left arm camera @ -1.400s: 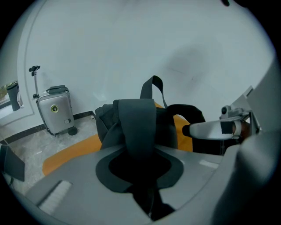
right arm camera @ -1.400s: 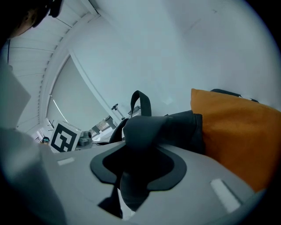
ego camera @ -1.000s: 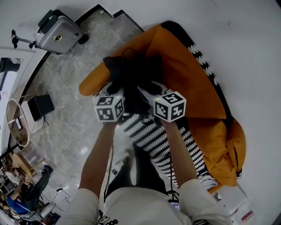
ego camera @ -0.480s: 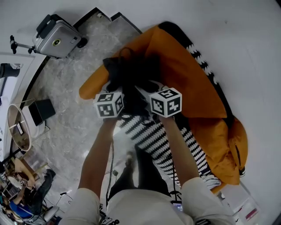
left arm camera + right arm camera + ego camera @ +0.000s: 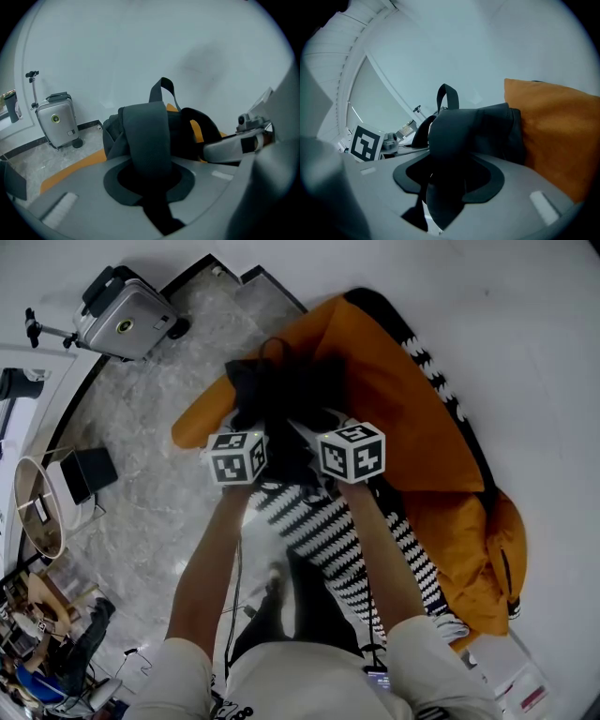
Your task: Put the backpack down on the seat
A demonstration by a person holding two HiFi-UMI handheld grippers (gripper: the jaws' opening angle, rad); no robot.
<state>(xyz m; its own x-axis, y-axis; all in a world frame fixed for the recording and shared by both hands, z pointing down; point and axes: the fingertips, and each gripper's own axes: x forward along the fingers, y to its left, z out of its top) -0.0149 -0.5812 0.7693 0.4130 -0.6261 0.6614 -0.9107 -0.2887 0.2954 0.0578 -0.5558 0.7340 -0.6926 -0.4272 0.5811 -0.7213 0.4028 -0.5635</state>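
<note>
Suitcase [image 5: 122, 322], silver, is seen upright on the marble floor [image 5: 159, 512] at far left, well apart from everything else. The left tongs [image 5: 149, 174] are closed narrowly on a shoulder strap [image 5: 147, 136] of the black backpack [image 5: 281, 390], which is rested on the far end of the orange seat [image 5: 403, 399]. Just beside them the right tongs [image 5: 449, 176] are being opened, a second strap [image 5: 452, 136] is seen lying between their jaws, and the orange cushion is found immediately to the right.
</note>
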